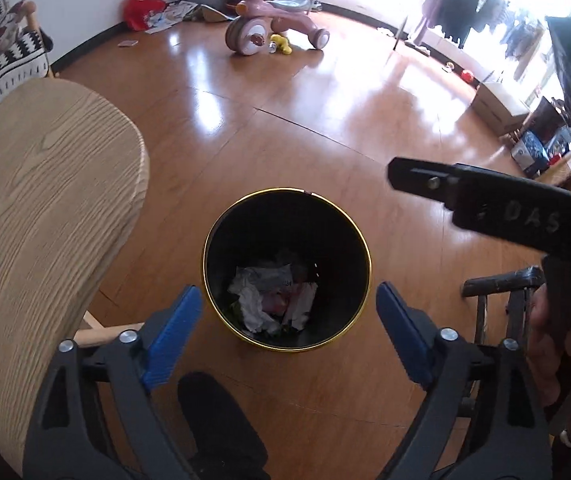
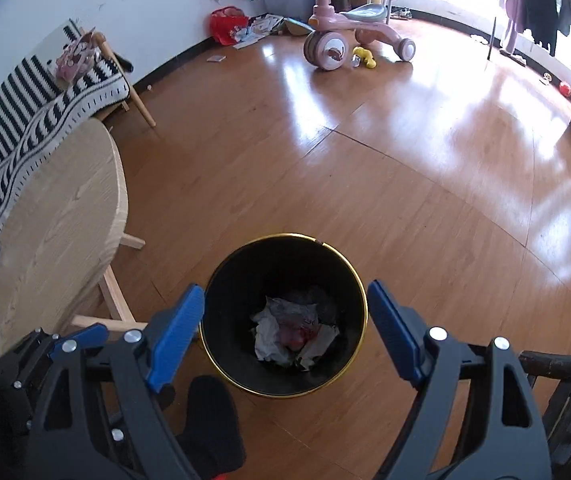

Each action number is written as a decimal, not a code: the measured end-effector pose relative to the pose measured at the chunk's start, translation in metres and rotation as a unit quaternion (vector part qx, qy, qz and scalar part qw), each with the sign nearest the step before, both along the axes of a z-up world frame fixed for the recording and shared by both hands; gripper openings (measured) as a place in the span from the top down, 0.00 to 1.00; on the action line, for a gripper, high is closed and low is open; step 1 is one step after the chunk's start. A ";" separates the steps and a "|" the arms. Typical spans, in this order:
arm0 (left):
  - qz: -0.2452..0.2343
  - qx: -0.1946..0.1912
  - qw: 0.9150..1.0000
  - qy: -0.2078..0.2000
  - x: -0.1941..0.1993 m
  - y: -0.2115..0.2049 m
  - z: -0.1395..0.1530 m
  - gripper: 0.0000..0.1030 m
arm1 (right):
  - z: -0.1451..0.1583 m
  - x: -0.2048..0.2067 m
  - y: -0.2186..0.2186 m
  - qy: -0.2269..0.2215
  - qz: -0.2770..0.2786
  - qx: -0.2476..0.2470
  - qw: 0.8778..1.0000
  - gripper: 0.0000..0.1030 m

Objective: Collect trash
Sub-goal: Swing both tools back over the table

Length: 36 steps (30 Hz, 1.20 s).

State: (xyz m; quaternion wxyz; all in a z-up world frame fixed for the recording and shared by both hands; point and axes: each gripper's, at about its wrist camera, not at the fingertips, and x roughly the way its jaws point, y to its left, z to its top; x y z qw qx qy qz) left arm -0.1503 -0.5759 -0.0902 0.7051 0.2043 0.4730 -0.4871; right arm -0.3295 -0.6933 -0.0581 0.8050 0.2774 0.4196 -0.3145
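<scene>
Progress: crumpled trash (image 1: 271, 300) lies in bin (image 1: 213, 240) below both jaws | left gripper (image 1: 287, 320) and right gripper (image 2: 285, 330): apart, empty (no further litter discernible).

The bin (image 2: 221, 280) was black with a gold rim. At eleven o'clock, a black-and-white striped blanket (image 2: 37, 120); at twelve, a pink tricycle (image 2: 349, 28).

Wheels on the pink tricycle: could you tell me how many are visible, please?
3. On the pink tricycle, the large front wheel faces the camera, one rear wheel shows on the right, and a second rear wheel peeks from behind the seat.
</scene>
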 end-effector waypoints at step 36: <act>0.516 -0.059 0.850 -0.090 0.244 0.622 0.081 0.08 | 0.054 0.417 0.525 -0.065 0.421 -0.004 0.905 0.17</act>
